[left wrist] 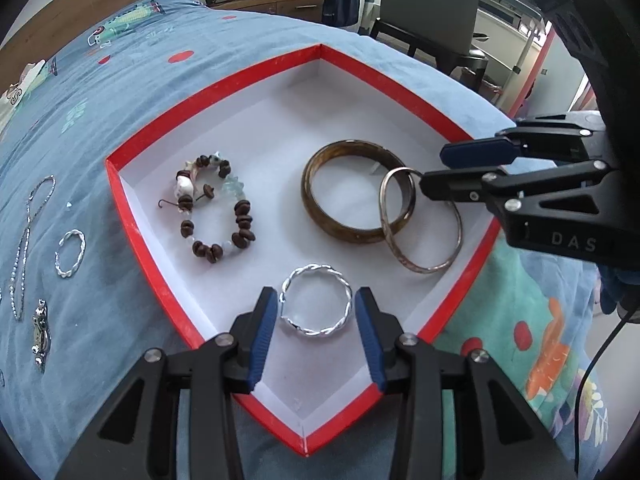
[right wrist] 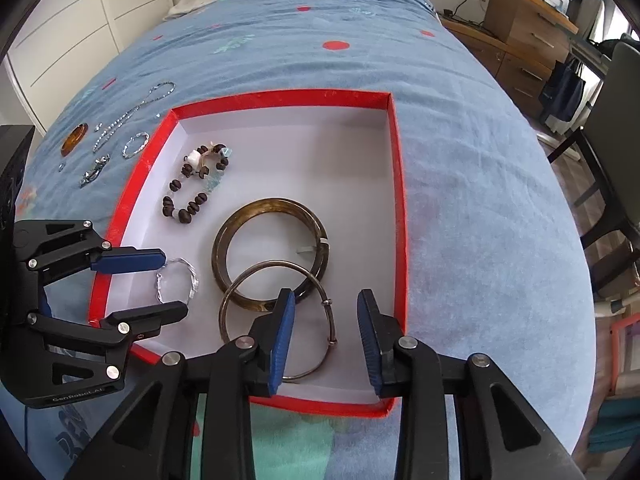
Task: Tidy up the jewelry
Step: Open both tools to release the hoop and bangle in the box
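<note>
A red-rimmed white box point(left wrist: 132, 216) point(right wrist: 400, 184) lies on the blue bedspread. Inside it lie a brown bead bracelet point(left wrist: 216, 208) point(right wrist: 196, 184), a brown bangle point(left wrist: 356, 192) point(right wrist: 272, 252), a thin metal bangle point(left wrist: 420, 220) point(right wrist: 276, 320) leaning on the brown one, and a twisted silver bracelet point(left wrist: 316, 304) point(right wrist: 178, 280). My left gripper point(left wrist: 316, 320) point(right wrist: 168, 284) is open, its fingers either side of the twisted bracelet. My right gripper point(right wrist: 326, 332) point(left wrist: 430, 168) is open over the thin bangle's right part.
Left of the box on the bedspread lie a silver chain point(left wrist: 24, 240) point(right wrist: 132, 114), a second twisted silver bracelet point(left wrist: 70, 254) point(right wrist: 135, 145), a small metal charm point(left wrist: 40, 332) point(right wrist: 94, 170) and an amber bangle point(right wrist: 74, 139). A chair point(left wrist: 428, 4) stands beyond the bed.
</note>
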